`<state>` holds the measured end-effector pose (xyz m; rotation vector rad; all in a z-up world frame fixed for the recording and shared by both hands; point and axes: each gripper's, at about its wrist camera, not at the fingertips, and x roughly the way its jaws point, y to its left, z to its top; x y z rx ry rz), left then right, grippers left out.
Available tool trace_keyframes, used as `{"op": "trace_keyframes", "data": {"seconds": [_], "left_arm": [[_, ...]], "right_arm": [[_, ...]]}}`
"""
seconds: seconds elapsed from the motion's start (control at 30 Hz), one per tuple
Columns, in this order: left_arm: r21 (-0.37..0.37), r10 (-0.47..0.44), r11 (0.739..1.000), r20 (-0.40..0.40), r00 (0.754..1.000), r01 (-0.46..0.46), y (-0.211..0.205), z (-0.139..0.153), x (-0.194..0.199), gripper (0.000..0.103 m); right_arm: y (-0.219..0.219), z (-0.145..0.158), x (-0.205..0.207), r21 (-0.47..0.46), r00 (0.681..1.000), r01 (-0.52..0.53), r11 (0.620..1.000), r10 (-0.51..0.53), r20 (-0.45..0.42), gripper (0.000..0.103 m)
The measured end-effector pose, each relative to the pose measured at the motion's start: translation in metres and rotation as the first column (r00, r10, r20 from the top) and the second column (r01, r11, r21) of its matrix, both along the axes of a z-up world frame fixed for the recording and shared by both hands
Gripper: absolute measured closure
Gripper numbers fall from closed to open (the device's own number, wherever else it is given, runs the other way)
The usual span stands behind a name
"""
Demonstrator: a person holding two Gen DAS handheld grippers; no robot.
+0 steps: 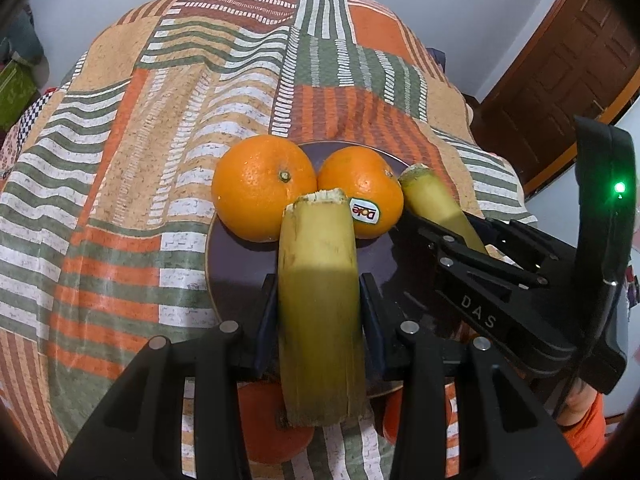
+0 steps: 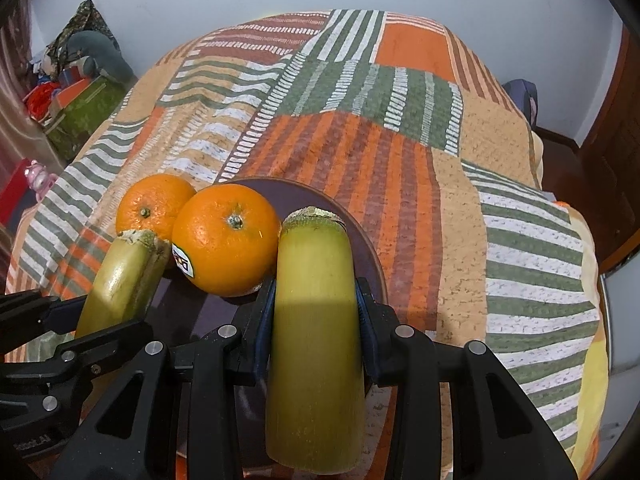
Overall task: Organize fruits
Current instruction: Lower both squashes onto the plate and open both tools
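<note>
both jaws clamped, each on a cane piece (image 1: pixel 318 276) (image 2: pixel 316 320) above the plate (image 1: pixel 236 264); lower them flat beside the oranges (image 2: pixel 226 240), don't nudge those off.

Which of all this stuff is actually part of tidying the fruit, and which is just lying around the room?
Part of the job:
- left gripper, clamping a cane piece
- right gripper, clamping another cane piece
- two oranges
- dark plate

Just lying about:
- striped bedspread
- wooden door
- green box
</note>
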<state>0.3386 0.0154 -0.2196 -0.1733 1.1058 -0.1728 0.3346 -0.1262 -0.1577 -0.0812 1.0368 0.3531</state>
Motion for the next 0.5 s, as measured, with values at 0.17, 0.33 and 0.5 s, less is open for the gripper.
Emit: {"op": "trace_keyframes", "data": {"seconds": [0.17,0.33,0.5], "left_arm": [[0.009,0.001,1.000,-0.011,1.000,-0.001,-0.004,-0.004,0.004,0.064],[0.005,0.001,1.000,-0.030,1.000,-0.001,-0.008,-0.008,0.006,0.064],[0.001,0.005,1.000,-0.029,1.000,-0.005,-0.007,-0.004,0.003,0.064]], "right_arm": [[0.002,0.001,-0.001,-0.011,1.000,-0.014,1.000,0.013,-0.010,0.068],[0.000,0.006,-0.006,0.006,1.000,-0.029,1.000,0.029,-0.010,0.067],[0.000,0.021,-0.016,-0.027,0.998,-0.050,0.998,0.051,0.047,0.067]]}}
